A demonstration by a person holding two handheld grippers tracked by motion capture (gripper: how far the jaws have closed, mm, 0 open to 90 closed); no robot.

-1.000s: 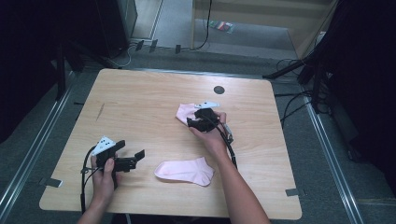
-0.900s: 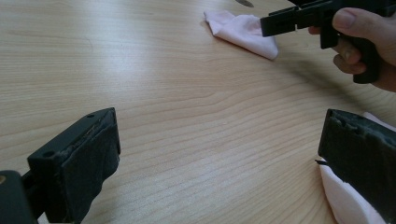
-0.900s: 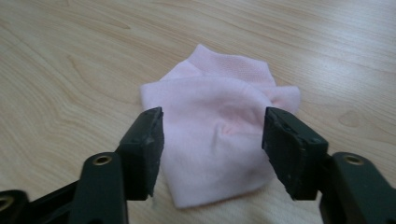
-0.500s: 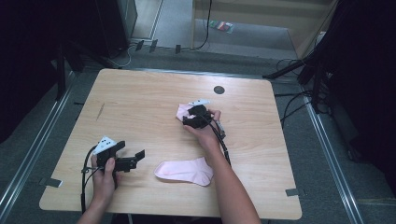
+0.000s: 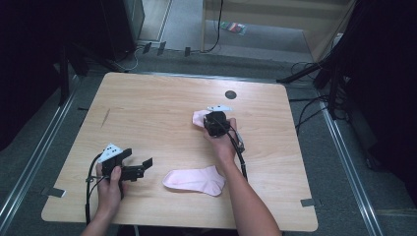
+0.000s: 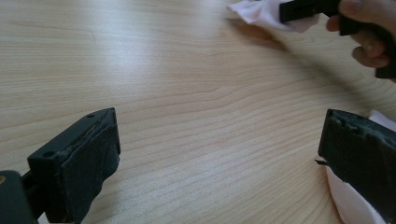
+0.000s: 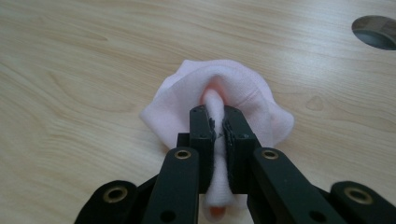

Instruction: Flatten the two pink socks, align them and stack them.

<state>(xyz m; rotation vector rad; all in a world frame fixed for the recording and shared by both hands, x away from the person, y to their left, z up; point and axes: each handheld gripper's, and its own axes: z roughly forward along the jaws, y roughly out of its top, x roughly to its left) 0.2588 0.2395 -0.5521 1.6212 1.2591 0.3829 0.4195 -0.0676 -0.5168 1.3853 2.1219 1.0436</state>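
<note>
Drawn toward frame centre since a second ago, my right gripper [image 7: 218,128] pinches the pink sock [image 7: 224,91] there, left gripper [image 5: 132,166] spread idle; that thin fold could slip free.

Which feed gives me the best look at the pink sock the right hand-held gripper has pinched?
The right gripper view: the pinched sock bunches up between that hand-held gripper's shut jaws, close and sharp. In the high view it peeks out small beside the gripper. The left gripper view catches it at the top edge, far off.
</note>
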